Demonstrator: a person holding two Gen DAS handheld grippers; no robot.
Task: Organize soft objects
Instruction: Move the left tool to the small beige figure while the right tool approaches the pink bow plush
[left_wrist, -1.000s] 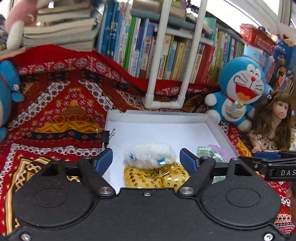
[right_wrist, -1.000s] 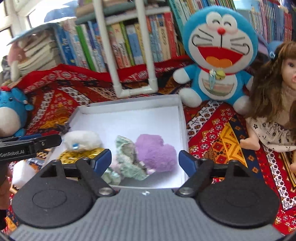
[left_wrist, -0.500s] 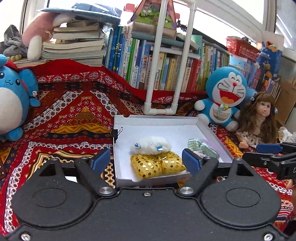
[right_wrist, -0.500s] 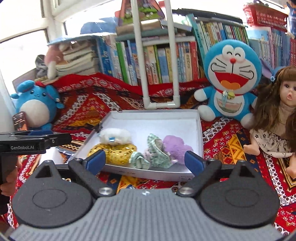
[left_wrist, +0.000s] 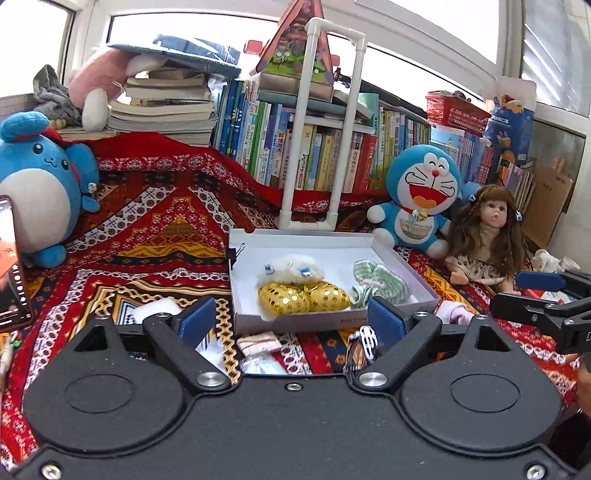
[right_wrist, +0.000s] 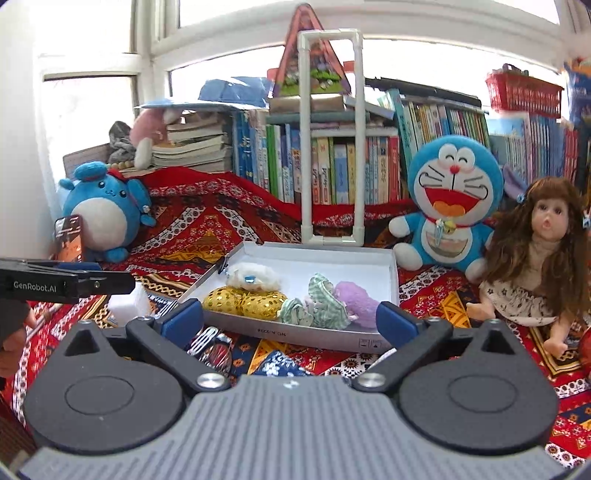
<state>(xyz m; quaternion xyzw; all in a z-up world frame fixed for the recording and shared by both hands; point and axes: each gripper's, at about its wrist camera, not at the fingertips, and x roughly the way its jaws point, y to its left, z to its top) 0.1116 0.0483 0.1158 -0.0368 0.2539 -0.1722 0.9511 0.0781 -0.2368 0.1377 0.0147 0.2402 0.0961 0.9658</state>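
A white shallow box (left_wrist: 295, 237) (right_wrist: 393, 273) lies on the patterned red cloth. In it lie a white fluffy item (left_wrist: 291, 266) (right_wrist: 253, 277), a gold sequin item (left_wrist: 303, 297) (right_wrist: 243, 301), a green checked scrunchie (left_wrist: 380, 280) (right_wrist: 321, 301) and a purple fluffy item (right_wrist: 356, 301). My left gripper (left_wrist: 293, 319) is open and empty, held back from the box's near wall. My right gripper (right_wrist: 291, 321) is open and empty, also short of the box.
A Doraemon plush (left_wrist: 421, 199) (right_wrist: 452, 203) and a doll (left_wrist: 487, 236) (right_wrist: 535, 254) sit to the right, a blue plush (left_wrist: 37, 192) (right_wrist: 103, 214) to the left. A white pipe frame (left_wrist: 317, 122) and books stand behind. Small items (left_wrist: 258, 341) lie before the box.
Both grippers have drawn back and up from the box, which looks smaller and farther now. Both stayed open and empty.
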